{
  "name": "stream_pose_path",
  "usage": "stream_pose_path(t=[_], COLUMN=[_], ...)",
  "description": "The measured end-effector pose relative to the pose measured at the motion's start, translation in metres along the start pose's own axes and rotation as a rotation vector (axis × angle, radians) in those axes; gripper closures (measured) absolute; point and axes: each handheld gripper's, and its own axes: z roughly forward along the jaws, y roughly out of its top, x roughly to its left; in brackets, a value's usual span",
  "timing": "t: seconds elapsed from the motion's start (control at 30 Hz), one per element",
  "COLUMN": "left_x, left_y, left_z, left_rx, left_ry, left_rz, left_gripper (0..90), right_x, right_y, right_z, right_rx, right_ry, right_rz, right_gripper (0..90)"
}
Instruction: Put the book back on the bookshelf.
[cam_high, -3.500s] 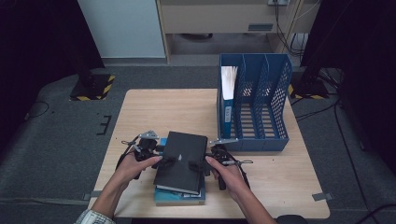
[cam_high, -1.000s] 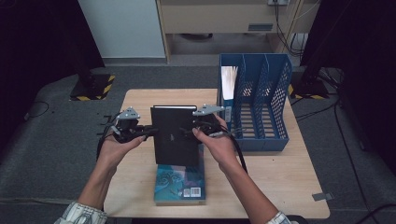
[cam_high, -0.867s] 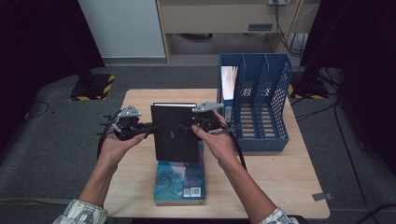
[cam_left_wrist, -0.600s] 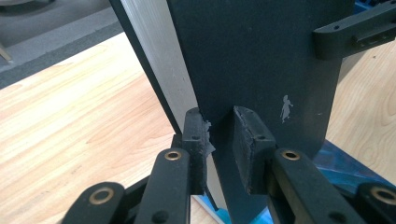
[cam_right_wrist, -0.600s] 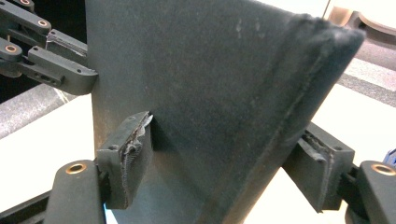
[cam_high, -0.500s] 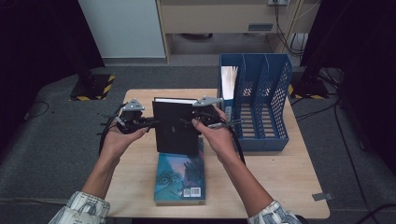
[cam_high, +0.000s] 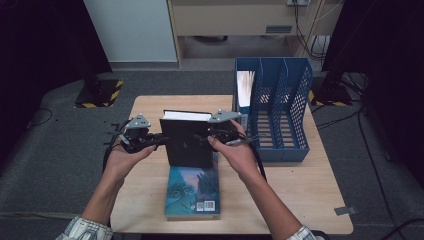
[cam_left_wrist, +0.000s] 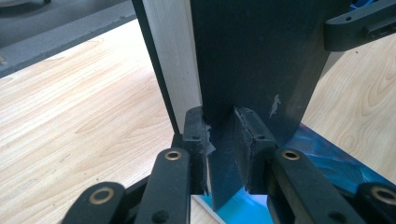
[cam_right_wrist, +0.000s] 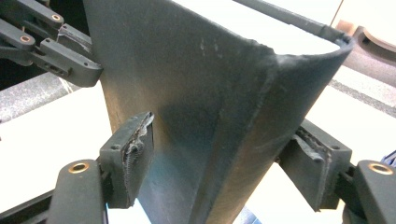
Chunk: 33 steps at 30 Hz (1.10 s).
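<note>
**Black book held upright between two grippers, file rack waiting**

Black and hard-covered, the book (cam_high: 187, 142) stands upright above the table (cam_high: 150, 107), lifted off the blue-covered book (cam_high: 193, 192) that lies flat just below it. It serves as the landmark here. At its left edge, the left gripper (cam_high: 156, 140) has its jaws pinched on the front cover alone; in the left gripper view the pads (cam_left_wrist: 245, 135) press the thin board (cam_left_wrist: 257, 60), with the cream page block (cam_left_wrist: 170, 60) left outside them. At the book's right edge, the right gripper (cam_high: 210, 140) has its jaws set wider, clamped across the spine (cam_right_wrist: 243, 116) and the full thickness. Right of the book stands the blue file rack (cam_high: 272, 107), with white papers (cam_high: 244, 87) in its leftmost slot.

The step in hand looks like carrying the book, upright, toward the rack. The next move probably calls for swinging it rightward, lining its spine up with an open slot, and lowering it in. With the left grip on the cover only, the pages may sag open.
</note>
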Motion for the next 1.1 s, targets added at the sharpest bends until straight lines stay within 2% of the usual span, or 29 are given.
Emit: stream_pose_path(t=[0.4,0.53,0.7,0.9,1.1], left_x=[-0.013,-0.016,-0.016,-0.016,-0.015], left_y=[-0.014,-0.016,-0.016,-0.019,-0.028], left_z=[-0.009,-0.010,-0.011,-0.010,-0.005], left_rx=[-0.025,-0.030,-0.033,-0.045,-0.044], left_ry=[-0.005,-0.001,-0.001,-0.001,0.022], left_rz=[0.003,0.009,0.011,0.006,-0.016], left_gripper=[73.9,73.3,73.3,72.4,65.5], right_x=[0.013,0.013,0.010,0.013,0.015], right_y=[-0.009,-0.010,0.000,0.009,0.008], right_z=[-0.008,-0.007,-0.001,0.008,0.014], right_rx=[-0.008,0.000,-0.009,0.007,0.029], right_ry=[0.032,0.043,0.069,0.096,0.108], right_rz=[-0.028,-0.027,-0.031,-0.058,-0.073], right_gripper=[25.5,19.7,12.4,13.8,16.5])
